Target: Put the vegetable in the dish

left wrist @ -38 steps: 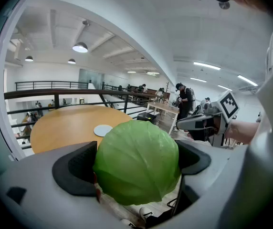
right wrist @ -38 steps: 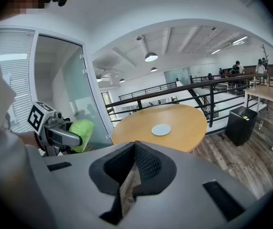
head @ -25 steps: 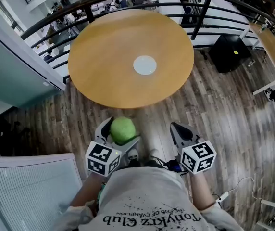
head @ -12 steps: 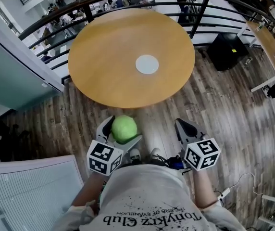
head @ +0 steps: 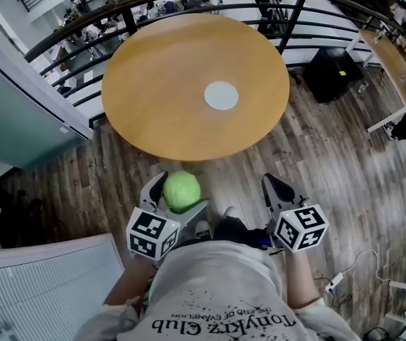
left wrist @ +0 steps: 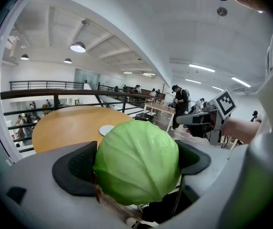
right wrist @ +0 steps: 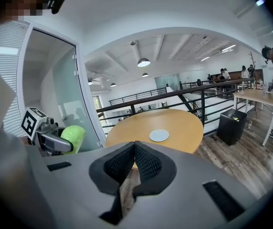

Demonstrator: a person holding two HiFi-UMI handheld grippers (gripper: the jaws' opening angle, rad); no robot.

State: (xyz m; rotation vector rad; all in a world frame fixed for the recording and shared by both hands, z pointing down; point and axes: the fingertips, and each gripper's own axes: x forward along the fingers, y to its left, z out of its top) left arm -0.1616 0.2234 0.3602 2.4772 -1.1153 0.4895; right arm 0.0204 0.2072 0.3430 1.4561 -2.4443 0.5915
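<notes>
The round green cabbage [left wrist: 136, 162] is pinched in the left gripper [head: 179, 194], the right gripper [right wrist: 133, 156] is pressed together on nothing, and the flat white round dish [head: 221, 95], well ahead of both on the round wooden table [head: 153, 77], is not yet filled.

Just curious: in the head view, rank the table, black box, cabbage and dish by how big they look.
1. table
2. black box
3. cabbage and dish: about alike; the cabbage is nearer the camera, so unranked.
</notes>
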